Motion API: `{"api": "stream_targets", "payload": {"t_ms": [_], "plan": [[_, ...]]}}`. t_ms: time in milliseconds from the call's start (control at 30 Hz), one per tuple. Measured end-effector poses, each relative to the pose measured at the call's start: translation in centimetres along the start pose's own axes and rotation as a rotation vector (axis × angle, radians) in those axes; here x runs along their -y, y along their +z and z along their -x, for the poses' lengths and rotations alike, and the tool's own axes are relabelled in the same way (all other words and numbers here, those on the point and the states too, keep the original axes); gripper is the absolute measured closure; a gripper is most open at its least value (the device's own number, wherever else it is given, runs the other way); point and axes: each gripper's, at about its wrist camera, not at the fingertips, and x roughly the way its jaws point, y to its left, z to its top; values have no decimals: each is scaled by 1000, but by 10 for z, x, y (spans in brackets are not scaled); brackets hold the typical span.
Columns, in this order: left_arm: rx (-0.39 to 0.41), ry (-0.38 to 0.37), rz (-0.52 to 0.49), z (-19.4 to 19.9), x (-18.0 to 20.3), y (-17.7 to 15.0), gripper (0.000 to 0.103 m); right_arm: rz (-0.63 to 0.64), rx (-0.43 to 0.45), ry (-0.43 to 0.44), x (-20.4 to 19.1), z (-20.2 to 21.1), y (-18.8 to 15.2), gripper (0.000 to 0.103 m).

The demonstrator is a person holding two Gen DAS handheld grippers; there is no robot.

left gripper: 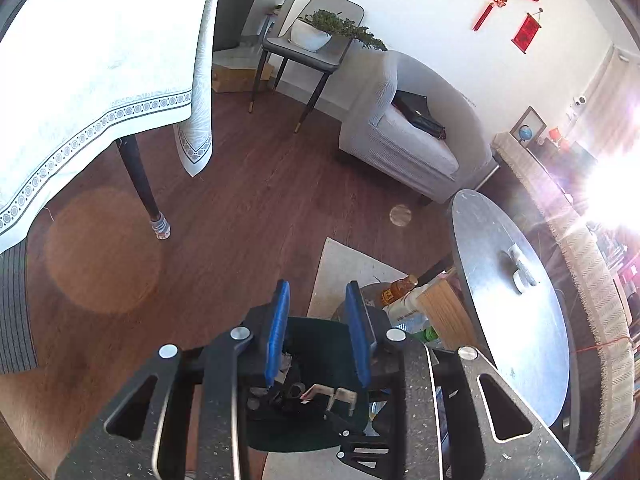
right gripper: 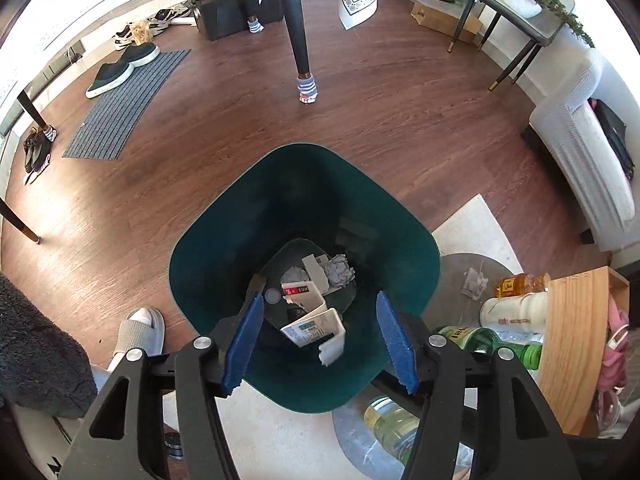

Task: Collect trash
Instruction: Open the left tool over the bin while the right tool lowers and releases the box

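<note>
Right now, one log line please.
right gripper: open, empty, over green bin | left gripper: empty | bin: cartons, crumpled paper

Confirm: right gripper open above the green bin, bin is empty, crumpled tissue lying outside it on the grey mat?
Not quite: the bin isn't empty. The right wrist view shows the green bin already holding trash, including a carton and crumpled paper. The rest stands: the right gripper is open above it, and a crumpled tissue lies outside on the grey mat.
</note>
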Motion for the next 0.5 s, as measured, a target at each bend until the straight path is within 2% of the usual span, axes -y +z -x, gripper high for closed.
{"api": "stream_targets", "payload": {"t_ms": [167, 500], "plan": [[9, -6, 10, -1, 5, 4, 73, -17, 38, 24, 7, 15, -7, 43], [30, -9, -24, -6, 32, 6, 71, -54, 207, 87, 19, 81, -6, 43]]}}
